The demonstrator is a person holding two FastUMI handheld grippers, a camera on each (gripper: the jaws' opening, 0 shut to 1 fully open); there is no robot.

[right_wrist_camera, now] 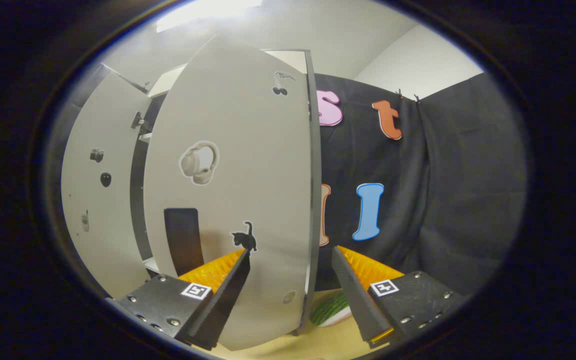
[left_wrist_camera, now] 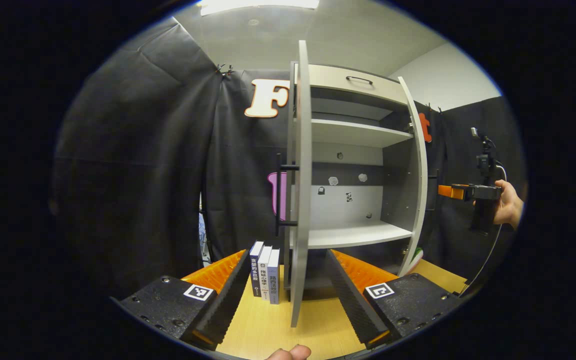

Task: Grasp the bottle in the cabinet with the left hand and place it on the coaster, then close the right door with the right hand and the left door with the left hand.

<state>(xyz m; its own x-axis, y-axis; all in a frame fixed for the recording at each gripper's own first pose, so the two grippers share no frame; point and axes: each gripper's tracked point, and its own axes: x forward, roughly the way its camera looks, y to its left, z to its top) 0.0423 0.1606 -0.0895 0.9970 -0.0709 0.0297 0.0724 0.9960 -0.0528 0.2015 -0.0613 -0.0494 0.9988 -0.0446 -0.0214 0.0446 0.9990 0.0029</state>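
Books (left_wrist_camera: 264,272) stand left of the open cabinet (left_wrist_camera: 358,150) (on table (left_wrist_camera: 278,325)).

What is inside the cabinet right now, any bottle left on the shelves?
In the left gripper view the cabinet shelves look bare: no bottle, just small stickers on the back panel. The left door, seen edge-on, covers the left strip of the interior, so that part can't be checked.

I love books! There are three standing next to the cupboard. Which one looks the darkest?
The book farthest left in the left gripper view. Its cover is dark, while the two books beside it, nearer the open cabinet door, are white and pale blue.
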